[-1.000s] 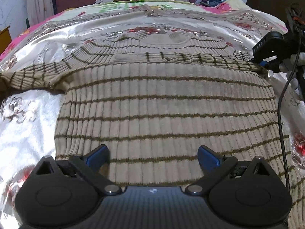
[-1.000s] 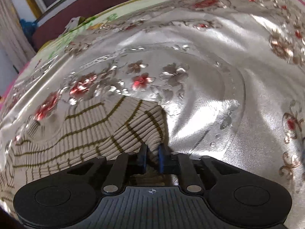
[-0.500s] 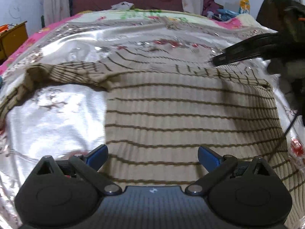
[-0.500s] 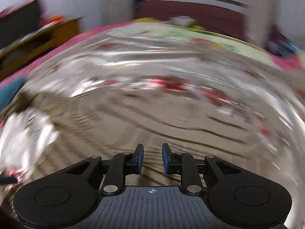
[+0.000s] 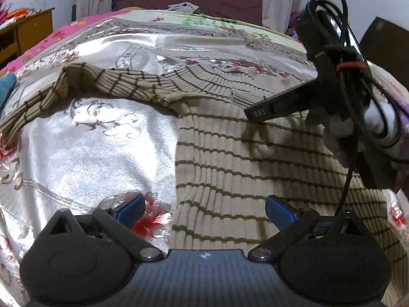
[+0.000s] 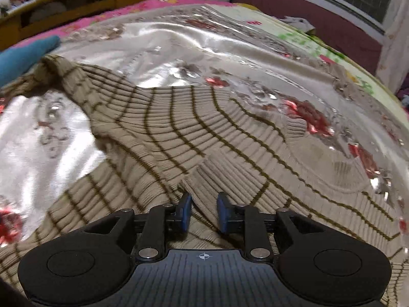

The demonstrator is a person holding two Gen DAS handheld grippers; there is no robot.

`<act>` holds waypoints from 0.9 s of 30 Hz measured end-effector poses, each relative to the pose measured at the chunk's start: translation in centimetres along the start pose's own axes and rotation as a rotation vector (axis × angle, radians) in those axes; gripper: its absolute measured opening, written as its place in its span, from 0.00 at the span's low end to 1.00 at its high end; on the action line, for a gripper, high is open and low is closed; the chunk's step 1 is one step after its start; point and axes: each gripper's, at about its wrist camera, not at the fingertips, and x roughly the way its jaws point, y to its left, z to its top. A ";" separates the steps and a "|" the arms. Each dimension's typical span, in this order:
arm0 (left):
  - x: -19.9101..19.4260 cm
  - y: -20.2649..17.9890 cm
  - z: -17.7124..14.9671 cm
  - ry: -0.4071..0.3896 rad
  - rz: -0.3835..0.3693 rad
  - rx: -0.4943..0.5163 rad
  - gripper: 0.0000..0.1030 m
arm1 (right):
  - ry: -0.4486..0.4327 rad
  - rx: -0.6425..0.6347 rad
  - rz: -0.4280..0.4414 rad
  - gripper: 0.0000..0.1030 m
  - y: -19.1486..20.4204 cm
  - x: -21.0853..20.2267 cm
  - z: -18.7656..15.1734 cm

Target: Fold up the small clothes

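Left tool (image 5: pixel 204 211) hangs tilted down, spread wide, empty, over the striped sweater (image 5: pixel 255 158); right tool (image 6: pixel 203 212), just narrowing, pinches a sweater fold at lower centre

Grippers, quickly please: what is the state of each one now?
Left gripper: open wide, holding nothing.
Right gripper: nearly shut, jaws just closing further, pinching a fold of the sweater.
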 end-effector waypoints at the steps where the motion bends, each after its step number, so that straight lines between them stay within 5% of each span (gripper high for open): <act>1: 0.0 0.2 0.0 0.002 -0.003 -0.007 1.00 | -0.003 0.014 -0.003 0.10 0.0 0.1 0.2; 7: -0.1 0.9 0.0 -0.005 0.004 -0.031 1.00 | -0.097 0.115 0.009 0.05 -0.1 -1.4 1.5; 11: -0.2 1.2 0.1 -0.008 0.013 -0.037 1.00 | -0.012 0.125 0.005 0.11 0.4 0.7 1.4; 15: -1.4 1.9 0.5 -0.045 0.041 -0.051 1.00 | -0.066 0.086 -0.040 0.12 1.3 -1.2 1.8; 20: -4.1 4.2 0.2 -0.078 0.083 -0.067 1.00 | -0.191 -0.119 0.046 0.15 5.7 -5.2 3.7; 27: -7.9 10.2 -1.3 -0.107 0.187 -0.172 1.00 | -0.278 -0.491 0.223 0.16 17.1 -6.1 7.1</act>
